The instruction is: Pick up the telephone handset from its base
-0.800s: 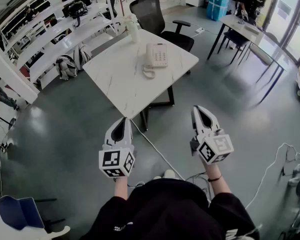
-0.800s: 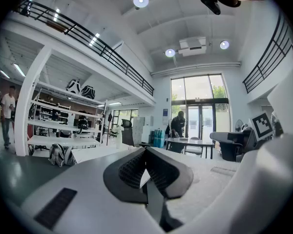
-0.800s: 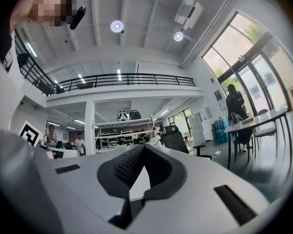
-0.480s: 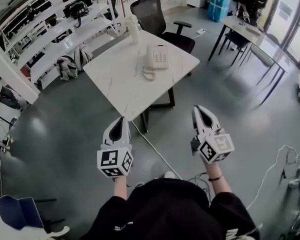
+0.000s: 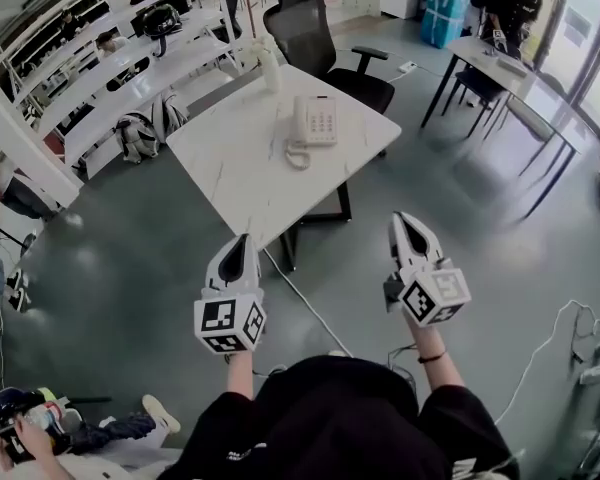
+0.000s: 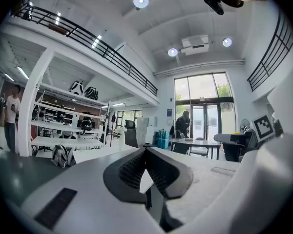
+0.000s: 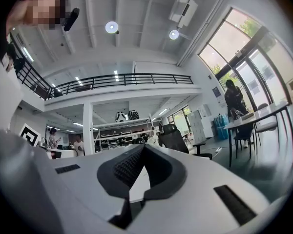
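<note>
Head view: our left gripper (image 5: 244,240) and right gripper (image 5: 400,220) are closed and empty. The telephone handset (image 5: 300,118) lies on its base (image 5: 323,120), well apart from both.

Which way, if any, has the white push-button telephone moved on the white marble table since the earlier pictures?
No. The white telephone stays near the far right edge of the white marble table.
</note>
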{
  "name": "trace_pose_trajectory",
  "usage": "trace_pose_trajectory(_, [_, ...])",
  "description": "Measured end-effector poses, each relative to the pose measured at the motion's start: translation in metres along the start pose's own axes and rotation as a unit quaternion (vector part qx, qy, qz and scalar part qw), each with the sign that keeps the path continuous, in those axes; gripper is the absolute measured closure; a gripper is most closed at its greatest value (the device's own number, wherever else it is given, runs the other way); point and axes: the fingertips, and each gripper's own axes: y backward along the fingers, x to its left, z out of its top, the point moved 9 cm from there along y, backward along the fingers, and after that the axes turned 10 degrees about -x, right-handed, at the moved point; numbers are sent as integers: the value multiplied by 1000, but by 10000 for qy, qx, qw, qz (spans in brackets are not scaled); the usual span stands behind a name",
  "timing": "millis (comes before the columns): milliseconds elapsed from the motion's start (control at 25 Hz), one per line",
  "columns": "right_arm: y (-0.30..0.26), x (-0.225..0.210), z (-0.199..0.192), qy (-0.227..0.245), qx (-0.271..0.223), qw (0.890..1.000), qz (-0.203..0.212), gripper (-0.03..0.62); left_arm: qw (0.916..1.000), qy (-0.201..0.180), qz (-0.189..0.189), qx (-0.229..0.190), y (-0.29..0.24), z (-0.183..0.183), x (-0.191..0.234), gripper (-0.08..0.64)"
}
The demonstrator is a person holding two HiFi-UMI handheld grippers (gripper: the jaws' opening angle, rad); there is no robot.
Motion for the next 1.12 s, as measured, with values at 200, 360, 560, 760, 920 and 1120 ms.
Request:
trace_pose_trajectory(200, [-12, -20, -2, -23, 85, 9999, 100, 601, 10000, -1, 3, 76, -18, -8, -12, 560])
trace_pose_trajectory(360, [-17, -31, -4, -66, 157, 9998, 135, 601, 9998, 14, -4, 173, -23, -19, -25, 560])
trace_pose_trajectory(560, [-26, -38, -10, -167, 170, 9995, 183, 601, 9996, 31, 4, 264, -31, -22, -30, 560])
trace_pose_trajectory(760, [-34, -45, -16, -270, 159, 9993, 184, 601, 9996, -31, 21, 284, -44, -24, -29, 560])
trace_pose_trajectory(920, [-44, -57, -21, -242, 192, 9994, 142, 601, 9995, 16, 26, 310, -61, -32, -27, 560])
trace_pose_trajectory(1120, [-77, -77, -30, -193, 248, 9994, 134, 601, 9995, 111, 13, 311, -97, -44, -20, 560])
